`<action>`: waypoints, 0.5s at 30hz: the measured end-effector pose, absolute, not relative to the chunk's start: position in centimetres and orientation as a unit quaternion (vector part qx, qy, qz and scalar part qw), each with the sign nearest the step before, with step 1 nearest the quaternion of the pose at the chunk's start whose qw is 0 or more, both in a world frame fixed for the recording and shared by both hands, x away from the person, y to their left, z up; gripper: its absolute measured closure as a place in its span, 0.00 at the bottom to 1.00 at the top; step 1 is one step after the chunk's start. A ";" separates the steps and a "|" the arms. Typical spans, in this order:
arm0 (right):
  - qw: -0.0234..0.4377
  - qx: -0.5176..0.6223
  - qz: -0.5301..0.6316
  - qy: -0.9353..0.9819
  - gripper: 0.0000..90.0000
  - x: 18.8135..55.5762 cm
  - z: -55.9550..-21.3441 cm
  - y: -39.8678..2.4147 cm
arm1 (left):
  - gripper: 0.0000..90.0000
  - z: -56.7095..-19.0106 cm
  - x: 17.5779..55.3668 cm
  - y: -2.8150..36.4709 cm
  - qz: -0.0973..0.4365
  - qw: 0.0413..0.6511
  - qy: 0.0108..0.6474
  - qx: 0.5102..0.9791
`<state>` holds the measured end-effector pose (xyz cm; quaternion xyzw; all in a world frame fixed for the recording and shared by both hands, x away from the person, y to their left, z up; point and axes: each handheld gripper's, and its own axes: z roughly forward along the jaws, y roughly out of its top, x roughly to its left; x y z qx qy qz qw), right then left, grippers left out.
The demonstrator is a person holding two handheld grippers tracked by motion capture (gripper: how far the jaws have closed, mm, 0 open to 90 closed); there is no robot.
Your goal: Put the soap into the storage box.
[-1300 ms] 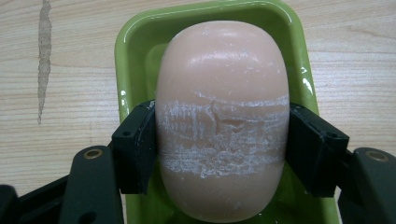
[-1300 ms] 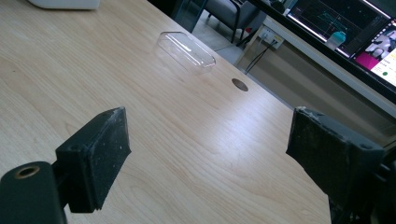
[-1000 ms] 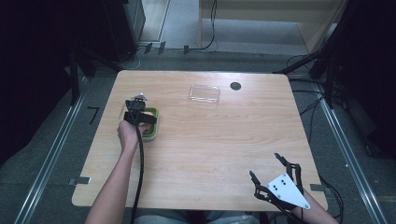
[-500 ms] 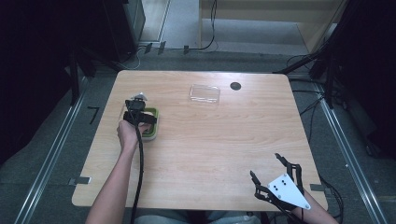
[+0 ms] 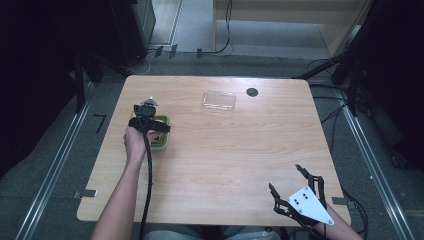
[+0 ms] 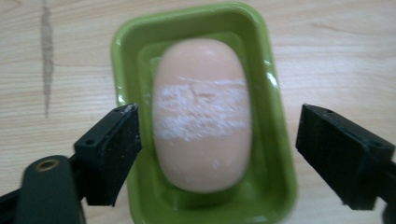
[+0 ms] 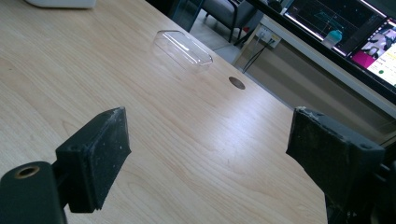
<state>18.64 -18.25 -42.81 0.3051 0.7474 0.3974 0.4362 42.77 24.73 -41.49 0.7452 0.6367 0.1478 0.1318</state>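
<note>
A pale peach oval bar of soap (image 6: 201,114), whitish scuffs across its top, lies flat inside a glossy green rectangular plastic dish (image 6: 275,140) on the table's left side.

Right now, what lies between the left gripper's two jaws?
In the left gripper view, the soap bar lies in the green dish between the left gripper's jaws, which have just been opening and stand clear of it.

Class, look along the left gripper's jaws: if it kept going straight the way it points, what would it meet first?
Most likely the soap bar lying in the green dish; the left gripper points down at it, jaws open on either side.
</note>
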 end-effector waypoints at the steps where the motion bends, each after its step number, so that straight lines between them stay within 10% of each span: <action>1: 0.437 0.306 0.397 0.747 0.15 18.6 -42.8 -18.2 | 0.15 -41.3 42.6 24.6 0.143 0.130 0.633 0.749; 15: 0.439 0.303 0.396 0.748 0.15 18.5 -42.7 -18.1 | 0.11 -40.0 40.3 24.1 0.133 0.111 0.603 0.779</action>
